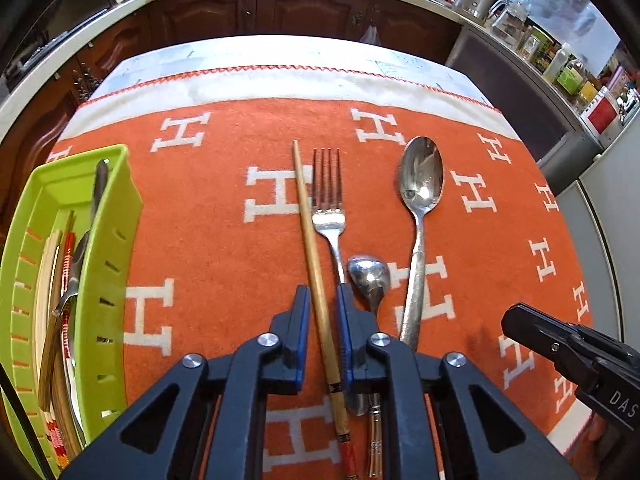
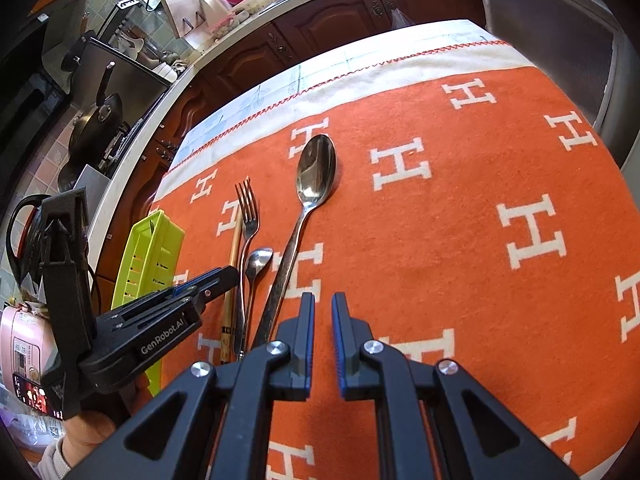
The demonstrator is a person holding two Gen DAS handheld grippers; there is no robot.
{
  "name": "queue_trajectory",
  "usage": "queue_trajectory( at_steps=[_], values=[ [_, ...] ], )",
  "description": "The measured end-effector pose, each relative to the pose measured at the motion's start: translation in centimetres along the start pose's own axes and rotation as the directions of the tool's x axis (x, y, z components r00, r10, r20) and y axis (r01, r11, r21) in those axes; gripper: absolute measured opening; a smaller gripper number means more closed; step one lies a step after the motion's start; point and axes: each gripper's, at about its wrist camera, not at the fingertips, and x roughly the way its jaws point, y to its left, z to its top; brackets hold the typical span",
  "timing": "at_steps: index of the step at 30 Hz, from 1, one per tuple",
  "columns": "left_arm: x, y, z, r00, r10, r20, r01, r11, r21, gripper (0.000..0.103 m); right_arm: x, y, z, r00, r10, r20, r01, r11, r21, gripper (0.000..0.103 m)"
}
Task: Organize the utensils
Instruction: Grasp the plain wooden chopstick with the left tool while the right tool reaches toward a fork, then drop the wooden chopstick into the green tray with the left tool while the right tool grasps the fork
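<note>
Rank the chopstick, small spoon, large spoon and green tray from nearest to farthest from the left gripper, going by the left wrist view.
1. Chopstick: between the left gripper fingers.
2. Small spoon: just right of the right finger.
3. Large spoon: farther right.
4. Green tray: off at the left edge.

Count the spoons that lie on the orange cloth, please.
2. The big spoon lies rightmost on the cloth. The small spoon lies between it and the fork. More may be hidden in the green tray, whose contents are unclear.
</note>
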Motion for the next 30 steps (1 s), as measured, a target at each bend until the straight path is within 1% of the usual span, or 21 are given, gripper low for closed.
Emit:
queue_trajectory(
  at_steps=[1, 2, 3, 4, 7, 9, 13, 14, 17, 18, 20, 22, 25, 28, 30],
  values=[
    [0.0, 0.2, -0.2, 1.000, 0.009, 0.004, -0.009, 1.000, -0.006, 0.016, 0.1, 0.0, 0.0, 1.000, 0.002, -0.001, -0.002, 1.000, 0.002, 0.010],
    [0.2, 0.4, -0.2, 1.000, 0.024, -0.012, -0.024, 1.000, -0.010, 0.015, 0.1, 0.0, -0.1, 1.000, 0.003, -0.002, -0.003, 1.000, 0.003, 0.010],
    [0.0, 0.6, -0.3, 1.000, 0.019, 0.003, -0.019, 1.000, -0.007, 0.016, 0.2, 0.0, -0.2, 1.000, 0.004, -0.002, -0.004, 1.000, 0.003, 0.010],
    [0.0, 0.7, -0.4, 1.000, 0.018, 0.001, -0.018, 1.000, -0.003, 0.016, 0.2, 0.0, -0.3, 1.000, 0.005, -0.004, -0.005, 1.000, 0.001, 0.010],
    [-0.2, 0.7, -0.7, 0.999, 0.033, 0.015, -0.033, 0.999, 0.018, 0.016, 0.3, 0.2, -0.6, 1.000, 0.001, -0.006, -0.001, 1.000, -0.014, 0.010],
    [-0.2, 0.3, -0.8, 0.998, 0.056, 0.026, -0.057, 0.998, 0.035, 0.016, 0.3, 0.3, -0.6, 1.000, -0.002, -0.008, 0.002, 1.000, -0.023, 0.010],
    [-0.1, -1.1, -1.4, 0.989, 0.126, 0.072, -0.133, 0.986, 0.102, 0.016, 0.6, 0.5, -0.8, 1.000, -0.004, -0.011, 0.004, 1.000, -0.025, 0.010],
    [-0.1, -1.2, -1.4, 0.989, 0.130, 0.078, -0.137, 0.985, 0.104, 0.016, 0.7, 0.5, -0.9, 1.000, -0.005, -0.013, 0.005, 1.000, -0.025, 0.010],
    [-0.2, -0.9, -1.5, 0.991, 0.100, 0.084, -0.107, 0.991, 0.084, 0.014, 1.0, 0.8, -1.1, 1.000, -0.009, -0.019, 0.009, 0.999, -0.037, 0.010],
    [-0.3, -0.5, -1.4, 0.993, 0.088, 0.085, -0.094, 0.993, 0.071, 0.007, 1.1, 1.0, -1.3, 1.000, -0.014, -0.023, 0.013, 0.999, -0.047, 0.010],
    [-0.4, 0.2, -1.4, 0.994, 0.067, 0.083, -0.071, 0.996, 0.048, 0.004, 1.4, 1.4, -1.6, 0.999, -0.018, -0.031, 0.016, 0.998, -0.064, 0.010],
    [-0.5, 0.9, -1.4, 0.997, 0.040, 0.071, -0.041, 0.999, 0.014, 0.004, 1.6, 1.6, -1.7, 0.999, -0.022, -0.039, 0.019, 0.997, -0.077, 0.010],
    [-0.9, 1.6, -1.6, 0.998, 0.025, 0.053, -0.024, 1.000, -0.011, 0.004, 1.6, 1.9, -2.0, 0.999, -0.016, -0.045, 0.013, 0.996, -0.087, 0.010],
    [-2.2, 2.1, -2.1, 0.999, -0.005, 0.044, 0.007, 1.000, -0.031, 0.004, 1.2, 2.2, -1.9, 0.999, -0.003, -0.039, -0.001, 0.995, -0.100, 0.010],
    [-4.0, 2.2, -2.5, 0.998, -0.025, 0.053, 0.027, 0.999, -0.029, 0.004, 0.9, 2.6, -1.8, 0.999, 0.014, -0.037, -0.018, 0.994, -0.112, 0.010]
  ],
)
